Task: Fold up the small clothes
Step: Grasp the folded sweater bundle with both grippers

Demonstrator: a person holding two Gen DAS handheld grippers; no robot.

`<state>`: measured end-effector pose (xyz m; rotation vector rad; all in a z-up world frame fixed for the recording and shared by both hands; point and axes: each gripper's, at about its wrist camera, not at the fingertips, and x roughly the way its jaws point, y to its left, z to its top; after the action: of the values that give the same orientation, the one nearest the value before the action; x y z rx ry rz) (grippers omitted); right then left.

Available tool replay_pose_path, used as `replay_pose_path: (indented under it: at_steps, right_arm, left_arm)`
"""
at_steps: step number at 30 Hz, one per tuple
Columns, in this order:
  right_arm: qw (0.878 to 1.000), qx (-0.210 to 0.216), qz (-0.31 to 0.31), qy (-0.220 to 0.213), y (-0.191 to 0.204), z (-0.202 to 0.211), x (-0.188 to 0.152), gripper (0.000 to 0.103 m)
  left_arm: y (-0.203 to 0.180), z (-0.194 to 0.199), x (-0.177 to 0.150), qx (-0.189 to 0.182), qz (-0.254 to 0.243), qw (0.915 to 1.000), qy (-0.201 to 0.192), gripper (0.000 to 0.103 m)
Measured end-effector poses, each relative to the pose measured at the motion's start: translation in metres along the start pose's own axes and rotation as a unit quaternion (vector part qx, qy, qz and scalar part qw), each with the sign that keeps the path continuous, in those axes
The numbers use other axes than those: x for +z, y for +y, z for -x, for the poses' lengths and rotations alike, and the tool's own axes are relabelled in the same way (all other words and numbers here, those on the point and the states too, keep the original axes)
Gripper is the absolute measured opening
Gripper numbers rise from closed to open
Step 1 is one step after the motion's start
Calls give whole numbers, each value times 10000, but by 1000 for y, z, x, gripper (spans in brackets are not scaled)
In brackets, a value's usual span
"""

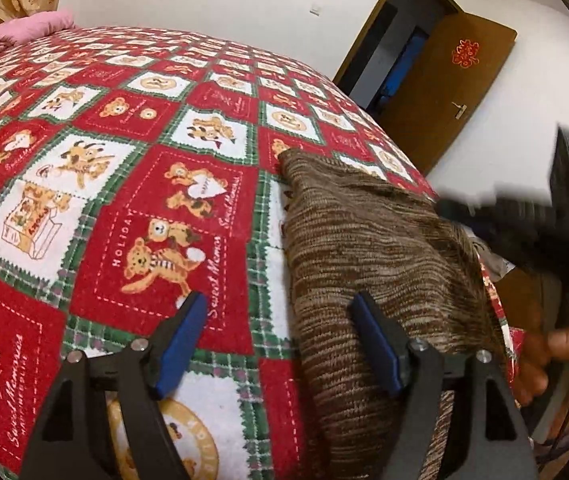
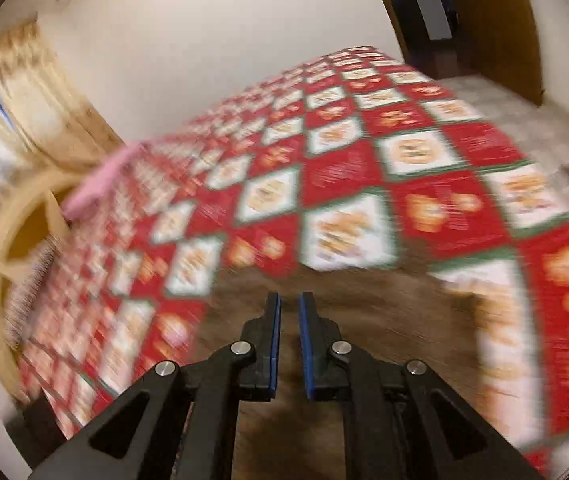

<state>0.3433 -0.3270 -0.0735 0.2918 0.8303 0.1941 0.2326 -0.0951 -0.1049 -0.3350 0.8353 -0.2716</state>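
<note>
Brown knit (image 1: 380, 248) nr bed edge (image 1: 496, 304)

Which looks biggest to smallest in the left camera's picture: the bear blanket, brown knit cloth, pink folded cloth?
1. bear blanket
2. brown knit cloth
3. pink folded cloth
The pink one lies far off, so its true size is unsure.

The left wrist view sits low and close over the bed with the red, green and white bear-print blanket (image 1: 132, 208), looking forward and down past its own blue-padded black fingers (image 1: 184, 344) toward the open brown wooden door (image 1: 456, 76). The right wrist view, blurred, looks downward across the same blanket (image 2: 348, 168) from nearby, facing the white wall (image 2: 204, 48) and beige patterned curtain (image 2: 24, 112). Both share the blanket, the brown striped knit garment (image 1: 372, 248) (image 2: 404, 316), the folded pink cloth (image 1: 24, 32) (image 2: 104, 180) and the door (image 2: 496, 20).
</note>
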Motion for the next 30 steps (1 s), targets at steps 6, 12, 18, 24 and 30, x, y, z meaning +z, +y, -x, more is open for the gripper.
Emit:
replay_pose_path:
  at_steps: [6, 12, 18, 24, 30]
  right_arm:
    - [9923, -1083, -599, 49, -72, 23, -27, 16]
    - [9796, 23, -1886, -696, -104, 83, -74, 50]
    - [9752, 710, -2021, -562, -94, 66, -85, 72]
    - [9900, 183, -1377, -233, -70, 28, -66, 73]
    - [9953, 110, -951, -169, -65, 7, -47, 73]
  left_arm:
    - [1, -1, 0, -127, 29, 9999, 38, 81]
    - [12, 7, 9, -678, 81, 9974, 247, 82]
    - [4, -5, 34, -1175, 429, 9912, 439, 82]
    - [-19, -41, 37, -1071, 229, 9922, 601, 82]
    - [-18, -51, 47, -1265, -23, 9886, 819, 82]
